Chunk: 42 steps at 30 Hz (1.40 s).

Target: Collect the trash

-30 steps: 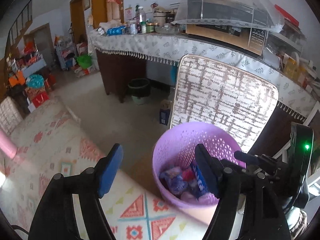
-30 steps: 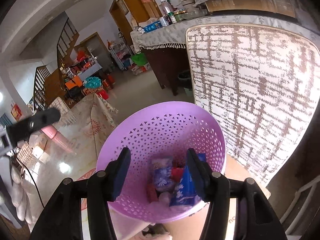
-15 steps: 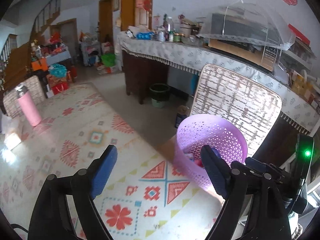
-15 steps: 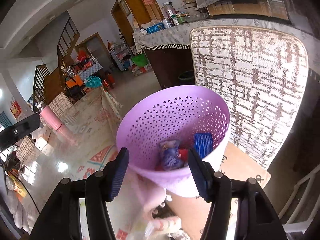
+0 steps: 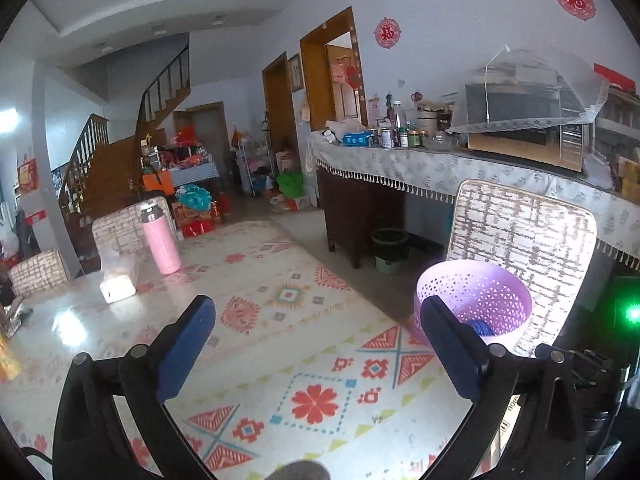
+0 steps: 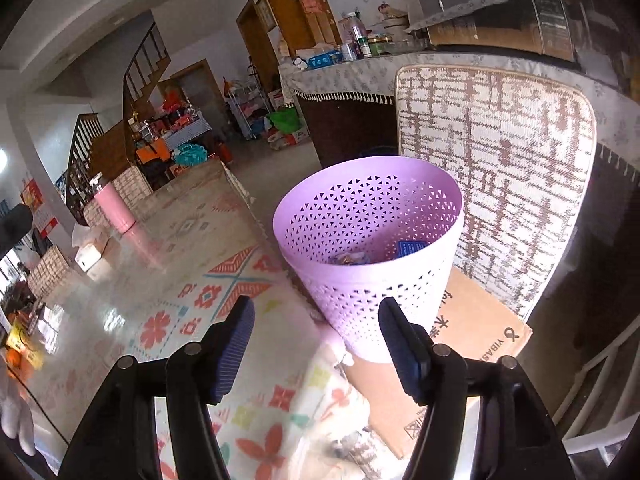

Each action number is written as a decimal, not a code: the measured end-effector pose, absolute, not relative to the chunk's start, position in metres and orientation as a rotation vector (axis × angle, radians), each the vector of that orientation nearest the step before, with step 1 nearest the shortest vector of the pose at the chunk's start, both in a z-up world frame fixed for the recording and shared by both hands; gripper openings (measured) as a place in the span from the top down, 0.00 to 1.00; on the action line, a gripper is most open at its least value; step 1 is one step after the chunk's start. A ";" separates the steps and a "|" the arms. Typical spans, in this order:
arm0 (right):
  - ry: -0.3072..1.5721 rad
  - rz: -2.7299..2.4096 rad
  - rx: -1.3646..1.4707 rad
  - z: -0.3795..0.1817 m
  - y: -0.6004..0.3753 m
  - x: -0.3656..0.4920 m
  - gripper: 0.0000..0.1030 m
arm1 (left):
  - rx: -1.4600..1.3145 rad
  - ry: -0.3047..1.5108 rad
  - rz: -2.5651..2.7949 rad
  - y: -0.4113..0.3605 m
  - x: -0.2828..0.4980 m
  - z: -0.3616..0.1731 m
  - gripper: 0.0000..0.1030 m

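Observation:
A lilac perforated basket stands on a cardboard box beside the patterned table. Blue and silvery wrappers lie in its bottom. My right gripper hovers just in front of the basket's wall; its jaws are opening and nothing is between them. In the left wrist view the basket sits at the right, partly behind the right finger. My left gripper is over the table's flowered cloth, jaws opening wide and empty.
A chair back with a brown and white weave rises behind the basket. A pink flask and a white tissue box stand on the far left of the table. A long counter with jars runs behind.
Both grippers have drawn back from above the basket, so it now looks smaller and farther. The left one swung left over the table and its jaws spread. The right jaws widened slightly.

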State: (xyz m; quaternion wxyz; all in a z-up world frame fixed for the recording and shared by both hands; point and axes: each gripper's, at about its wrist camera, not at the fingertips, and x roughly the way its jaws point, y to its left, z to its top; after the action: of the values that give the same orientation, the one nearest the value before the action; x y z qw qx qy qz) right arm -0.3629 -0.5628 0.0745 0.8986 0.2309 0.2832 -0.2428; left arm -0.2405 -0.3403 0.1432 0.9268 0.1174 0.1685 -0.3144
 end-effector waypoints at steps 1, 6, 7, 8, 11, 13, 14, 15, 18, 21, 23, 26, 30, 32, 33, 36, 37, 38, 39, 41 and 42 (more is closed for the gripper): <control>0.588 -0.511 0.467 0.076 -0.559 -0.365 0.31 | 0.237 0.351 -0.653 -0.338 -0.242 0.141 0.01; 0.595 -0.545 0.418 0.078 -0.545 -0.375 0.29 | 0.252 0.412 -0.704 -0.329 -0.249 0.127 0.01; 0.597 -0.550 0.409 0.078 -0.542 -0.377 0.29 | 0.257 0.436 -0.719 -0.329 -0.249 0.123 0.01; 0.600 -0.553 0.402 0.078 -0.541 -0.377 0.29 | 0.261 0.454 -0.730 -0.328 -0.249 0.120 0.01; 0.616 -0.569 0.378 0.075 -0.534 -0.379 0.28 | 0.273 0.488 -0.736 -0.326 -0.250 0.113 0.01; 0.623 -0.577 0.368 0.073 -0.531 -0.379 0.28 | 0.286 0.500 -0.734 -0.325 -0.250 0.109 0.01; 0.627 -0.578 0.365 0.073 -0.529 -0.379 0.28 | 0.290 0.503 -0.734 -0.326 -0.251 0.108 0.01; 0.628 -0.579 0.364 0.073 -0.529 -0.380 0.28 | 0.294 0.508 -0.733 -0.326 -0.251 0.106 0.01; 0.629 -0.584 0.353 0.074 -0.526 -0.380 0.27 | 0.302 0.527 -0.740 -0.325 -0.251 0.102 0.01; 0.626 -0.588 0.336 0.076 -0.523 -0.380 0.26 | 0.307 0.540 -0.747 -0.325 -0.251 0.100 0.01; 0.626 -0.590 0.326 0.076 -0.522 -0.380 0.24 | 0.313 0.545 -0.747 -0.326 -0.251 0.098 0.01; 0.633 -0.593 0.320 0.075 -0.520 -0.377 0.24 | 0.312 0.555 -0.751 -0.325 -0.250 0.097 0.01; 0.642 -0.596 0.322 0.072 -0.520 -0.377 0.24 | 0.310 0.570 -0.751 -0.326 -0.248 0.095 0.01; 0.643 -0.596 0.325 0.071 -0.521 -0.377 0.24 | 0.312 0.579 -0.755 -0.327 -0.247 0.093 0.01; 0.643 -0.597 0.326 0.071 -0.522 -0.377 0.24 | 0.315 0.583 -0.757 -0.328 -0.246 0.092 0.01; 0.641 -0.597 0.327 0.071 -0.522 -0.378 0.24 | 0.323 0.590 -0.762 -0.330 -0.246 0.090 0.01; 0.641 -0.597 0.327 0.071 -0.522 -0.378 0.24 | 0.325 0.592 -0.763 -0.331 -0.247 0.090 0.01; 0.641 -0.598 0.328 0.070 -0.523 -0.378 0.24 | 0.327 0.595 -0.764 -0.332 -0.247 0.089 0.01; 0.641 -0.599 0.329 0.069 -0.523 -0.379 0.24 | 0.328 0.598 -0.766 -0.333 -0.246 0.088 0.01; 0.644 -0.598 0.333 0.069 -0.524 -0.379 0.24 | 0.328 0.603 -0.768 -0.334 -0.246 0.088 0.01; 0.645 -0.599 0.335 0.069 -0.525 -0.379 0.24 | 0.327 0.606 -0.769 -0.334 -0.246 0.088 0.01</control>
State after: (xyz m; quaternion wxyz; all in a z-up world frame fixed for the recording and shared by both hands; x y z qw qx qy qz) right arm -0.3789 -0.5248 0.0686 0.8913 0.1614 0.3106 -0.2884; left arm -0.2455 -0.3344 0.0875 0.8697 0.1563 0.2899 -0.3677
